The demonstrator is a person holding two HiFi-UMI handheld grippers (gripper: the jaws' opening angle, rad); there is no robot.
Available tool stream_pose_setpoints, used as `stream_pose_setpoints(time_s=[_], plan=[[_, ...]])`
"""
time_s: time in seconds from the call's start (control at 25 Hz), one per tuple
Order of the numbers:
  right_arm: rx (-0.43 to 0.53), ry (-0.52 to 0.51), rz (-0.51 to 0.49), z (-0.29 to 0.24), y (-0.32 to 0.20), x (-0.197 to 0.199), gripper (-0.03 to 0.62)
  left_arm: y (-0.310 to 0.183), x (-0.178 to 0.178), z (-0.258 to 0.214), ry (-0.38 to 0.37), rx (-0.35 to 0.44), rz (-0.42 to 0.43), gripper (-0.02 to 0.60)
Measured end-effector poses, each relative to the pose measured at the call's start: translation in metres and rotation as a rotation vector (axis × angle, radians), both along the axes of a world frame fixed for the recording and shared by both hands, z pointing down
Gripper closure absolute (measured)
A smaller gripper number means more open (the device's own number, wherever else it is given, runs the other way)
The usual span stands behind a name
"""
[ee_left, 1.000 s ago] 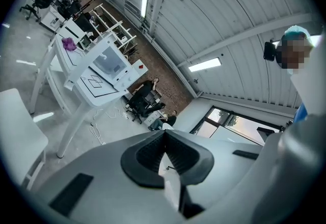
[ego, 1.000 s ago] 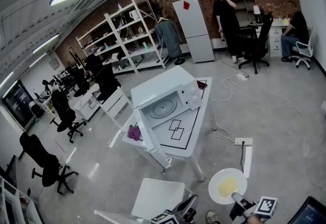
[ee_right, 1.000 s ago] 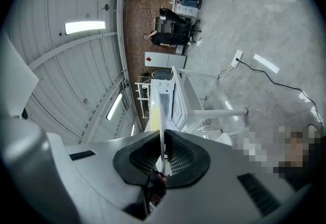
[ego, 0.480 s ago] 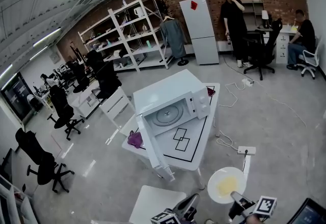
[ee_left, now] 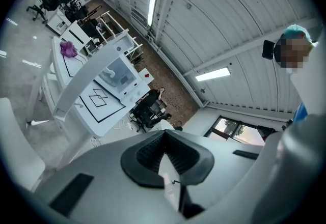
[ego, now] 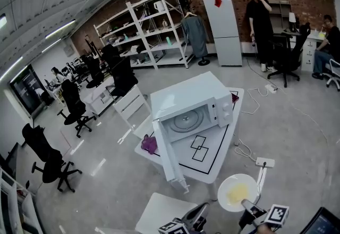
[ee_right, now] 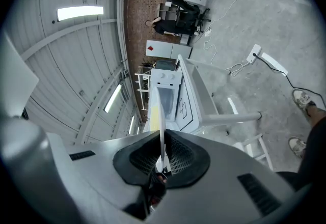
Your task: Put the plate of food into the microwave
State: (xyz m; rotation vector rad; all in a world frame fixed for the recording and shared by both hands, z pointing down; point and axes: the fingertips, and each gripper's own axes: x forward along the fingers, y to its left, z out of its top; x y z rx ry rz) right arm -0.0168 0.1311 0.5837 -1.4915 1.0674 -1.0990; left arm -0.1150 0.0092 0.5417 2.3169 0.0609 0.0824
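Now, plate (ego: 237,192) nearer the microwave (ego: 187,95)

head view:
- left gripper (ego: 200,210) and right gripper (ego: 246,206) both chopped by bottom edge, only front ends plus marker cubes showing
- dark flat thing (ego: 325,221) in bottom right corner, mostly out of frame, can't tell what it is
- white seat (ego: 159,209) also cut at bottom
- yellow food (ego: 237,193) on plate (ego: 224,201) way too small to name
- purple lump (ego: 150,144) on table (ego: 210,153) beside microwave door (ego: 167,153), no clue what

right gripper view:
- plate edge-on, covers strip of microwave (ee_right: 170,98) front
- shoes (ee_right: 304,100) at right edge, rest of person cut off
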Motion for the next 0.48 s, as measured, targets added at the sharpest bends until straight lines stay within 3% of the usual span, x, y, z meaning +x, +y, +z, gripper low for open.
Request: stream_pose_setpoints(time_s=[0.48], plan=[[0.004,-0.015,-0.177,-0.001,-0.051,0.078,0.574,-0.029,0.056,-0.006,-0.018,0.023,-0.181,0.577]])
